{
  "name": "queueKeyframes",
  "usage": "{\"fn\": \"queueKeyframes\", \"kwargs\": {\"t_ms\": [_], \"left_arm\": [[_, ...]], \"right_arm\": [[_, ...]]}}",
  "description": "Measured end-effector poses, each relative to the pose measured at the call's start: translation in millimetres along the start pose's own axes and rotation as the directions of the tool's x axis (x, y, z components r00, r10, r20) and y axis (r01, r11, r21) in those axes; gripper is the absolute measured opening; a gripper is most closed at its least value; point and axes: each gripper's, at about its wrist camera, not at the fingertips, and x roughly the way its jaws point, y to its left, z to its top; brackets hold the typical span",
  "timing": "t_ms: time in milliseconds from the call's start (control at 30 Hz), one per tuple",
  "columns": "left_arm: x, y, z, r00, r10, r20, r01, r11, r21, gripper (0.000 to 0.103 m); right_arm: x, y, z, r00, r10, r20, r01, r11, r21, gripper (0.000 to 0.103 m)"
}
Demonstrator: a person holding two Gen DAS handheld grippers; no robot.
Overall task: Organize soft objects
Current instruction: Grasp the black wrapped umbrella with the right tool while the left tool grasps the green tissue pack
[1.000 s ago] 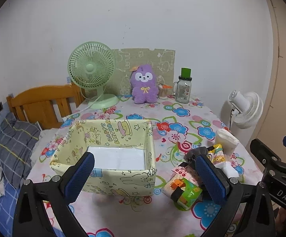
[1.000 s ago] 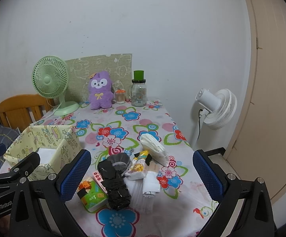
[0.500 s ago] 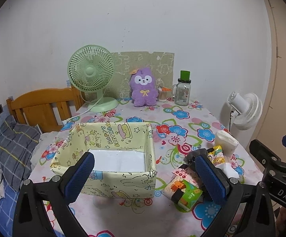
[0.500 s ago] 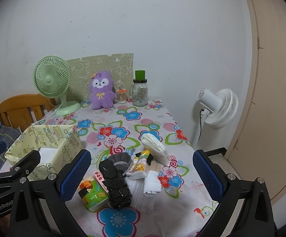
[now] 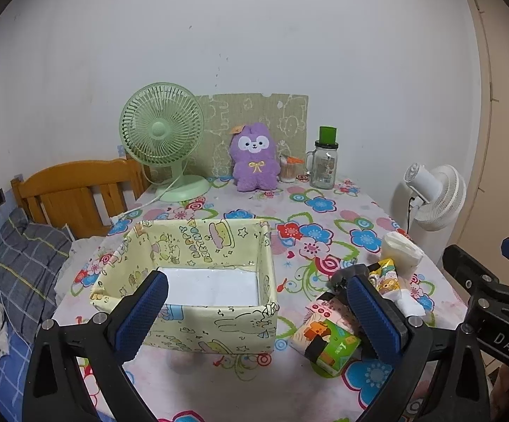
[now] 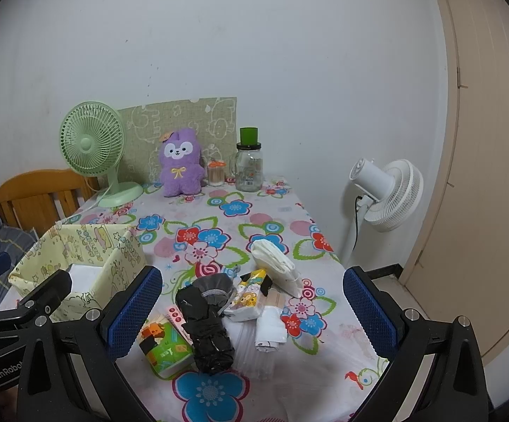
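A pale yellow patterned fabric box [image 5: 198, 246] stands open on the flowered table, also in the right wrist view [image 6: 89, 246]. Right of it lies a pile: a green tissue pack [image 6: 165, 346], a black rolled bundle [image 6: 205, 323], a yellow cartoon pack [image 6: 249, 293], white folded cloths [image 6: 272, 327] and a white wad [image 6: 275, 262]. My left gripper [image 5: 254, 313] is open and empty, in front of the box. My right gripper [image 6: 251, 313] is open and empty, in front of the pile.
At the table's back stand a green desk fan [image 5: 163, 133], a purple plush [image 5: 254, 161], a glass jar with a green lid [image 5: 323, 163] and a small cotton-swab jar [image 6: 216, 172]. A wooden headboard [image 5: 75, 190] is at the left, a white floor fan [image 6: 384, 193] at the right.
Both views have shifted slightly, as both grippers rose or drew back a little. Nothing on the table has moved.
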Motion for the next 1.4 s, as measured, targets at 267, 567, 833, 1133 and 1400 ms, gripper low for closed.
{"fn": "queueKeyframes", "kwargs": {"t_ms": [267,567,833,1133,1400], "left_arm": [[8.6,-6.7,-9.7,0.999,0.013,-0.030,-0.012,1.000,0.029,0.102],[17.9,-26.2,-22.6,0.996,-0.049,-0.070,0.052,0.998,0.048,0.102],[33.1,-47.6,-32.7,0.986,-0.103,-0.130,0.111,0.992,0.056,0.101],[55.0,-65.4,-41.9,0.972,-0.133,-0.193,0.146,0.988,0.057,0.100],[79.9,-69.4,-55.1,0.951,-0.145,-0.273,0.158,0.987,0.023,0.097]], "right_arm": [[2.3,-3.4,0.1,1.000,0.017,-0.004,-0.017,1.000,0.003,0.103],[16.2,-8.3,-10.9,0.999,0.028,-0.028,-0.028,1.000,-0.005,0.103],[33.6,-15.9,-20.0,0.997,0.045,-0.064,-0.046,0.999,-0.014,0.101],[53.7,-19.6,-30.8,0.991,0.079,-0.112,-0.080,0.997,-0.009,0.101],[76.6,-10.5,-43.2,0.978,0.114,-0.174,-0.119,0.993,-0.020,0.098]]}}
